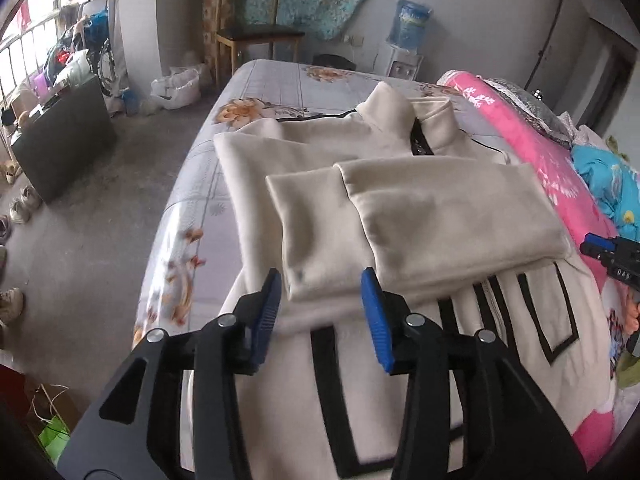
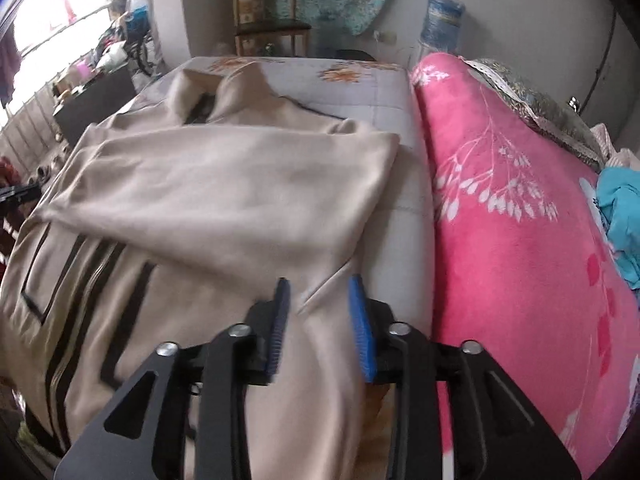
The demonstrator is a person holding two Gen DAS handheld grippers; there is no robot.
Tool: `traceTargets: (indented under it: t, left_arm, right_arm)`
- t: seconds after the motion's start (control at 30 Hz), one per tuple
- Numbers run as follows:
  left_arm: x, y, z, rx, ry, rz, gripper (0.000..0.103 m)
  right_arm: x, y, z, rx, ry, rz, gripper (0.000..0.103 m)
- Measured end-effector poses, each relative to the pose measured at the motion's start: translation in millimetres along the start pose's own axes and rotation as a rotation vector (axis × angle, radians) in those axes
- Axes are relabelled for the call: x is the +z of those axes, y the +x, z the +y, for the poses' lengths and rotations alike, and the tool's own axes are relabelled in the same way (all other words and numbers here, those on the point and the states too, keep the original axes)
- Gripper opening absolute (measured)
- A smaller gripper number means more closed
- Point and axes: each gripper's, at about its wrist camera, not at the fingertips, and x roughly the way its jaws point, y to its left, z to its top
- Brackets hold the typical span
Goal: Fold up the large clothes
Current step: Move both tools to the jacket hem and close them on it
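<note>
**A:** Nearest the lens are the left tongs (image 1: pixel 320 312), blue pads spread apart and holding nothing, poised over the lower body of the cream jacket (image 1: pixel 360 208). Why there, do you think?

**B:** My guess is they're lined up for the hem. Both sleeves (image 1: pixel 448 216) already lie crossed over the chest, so the likely remaining step is bringing the bottom half up toward the collar (image 1: pixel 404 112).

**A:** And the right tongs (image 2: pixel 320 320)?

**B:** Also parted and empty, hovering above the jacket's right edge, close to where the cloth meets the bare sheet. One tool at each side would let the hem lift evenly.

**A:** Where does the jacket sit exactly?

**B:** Flat on the bed (image 1: pixel 256 84), collar toward the far end, black stripes (image 1: pixel 328 392) on the near part. The pink blanket (image 2: pixel 520 220) runs along its right, just beside it but not overlapping that I can see.

**A:** Any containers?

**B:** A blue water jug (image 1: pixel 410 26) on its dispenser beyond the bed; how full it is I can't tell. White sacks (image 1: pixel 176 88) sit on the floor, contents hidden.
</note>
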Motion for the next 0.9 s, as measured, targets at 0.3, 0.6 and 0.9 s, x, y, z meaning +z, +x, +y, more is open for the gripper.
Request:
traceTargets:
  t: [0.3, 0.6, 0.9]
  left_arm:
    - [-84, -43, -14, 0.054, 0.050, 0.001, 0.059]
    - [-159, -100, 1, 0.059, -0.021, -0.063, 0.060]
    - [-219, -109, 26, 0.000, -0.173, -0.024, 0.054]
  right_arm:
    - [-87, -23, 50, -0.068, -0.001, 0.035, 0.068]
    - [-145, -87, 54, -0.075, 0.136, -0.090, 0.075]
    - [-169, -73, 19, 0.000, 0.333, -0.038, 0.075]
